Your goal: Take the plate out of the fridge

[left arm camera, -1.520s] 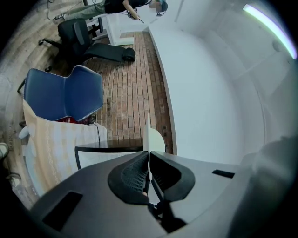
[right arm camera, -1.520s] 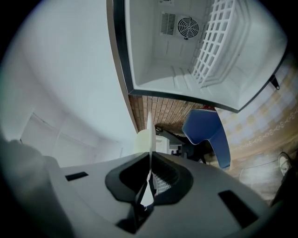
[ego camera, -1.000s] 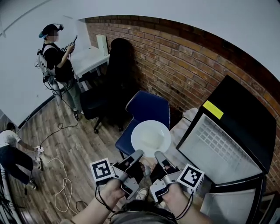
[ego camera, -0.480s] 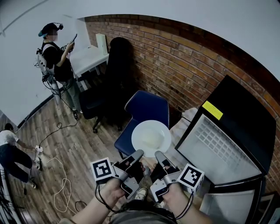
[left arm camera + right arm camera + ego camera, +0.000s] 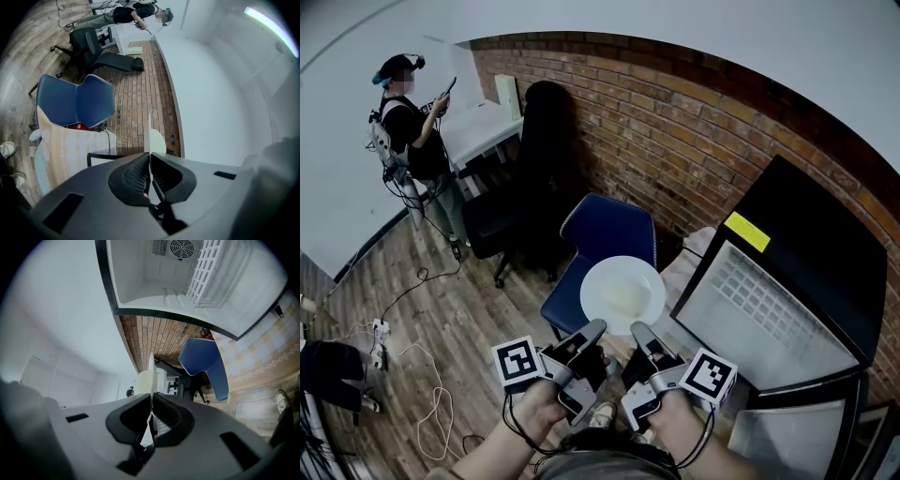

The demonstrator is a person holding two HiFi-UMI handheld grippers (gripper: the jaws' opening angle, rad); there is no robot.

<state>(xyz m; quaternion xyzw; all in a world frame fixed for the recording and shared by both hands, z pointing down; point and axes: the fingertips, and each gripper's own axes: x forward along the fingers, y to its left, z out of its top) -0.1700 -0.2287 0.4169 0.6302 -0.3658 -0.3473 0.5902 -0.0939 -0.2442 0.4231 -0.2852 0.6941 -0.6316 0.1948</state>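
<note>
Wooden plank flooring (image 5: 441, 309) fills the left of the room, where a person in a dark top (image 5: 411, 127) stands by a white desk (image 5: 487, 127), well apart from my work. Moving right, a red brick wall (image 5: 675, 131) backs a blue padded chair (image 5: 609, 230). The round white ceramic plate (image 5: 622, 294) hangs roughly level above that chair's seat, clear of the fridge. My left gripper (image 5: 593, 330) is clamped on the plate's near rim, jaws nipped together on the thin edge. My right gripper (image 5: 639, 330) pinches the same rim just beside it. I judge the two grips share the load so the shallow dish stays flat and cannot swing. Furthest right stands the black compact fridge (image 5: 830, 244), its white inside exposed. To my eye the plate is already out and needs somewhere to land.
</note>
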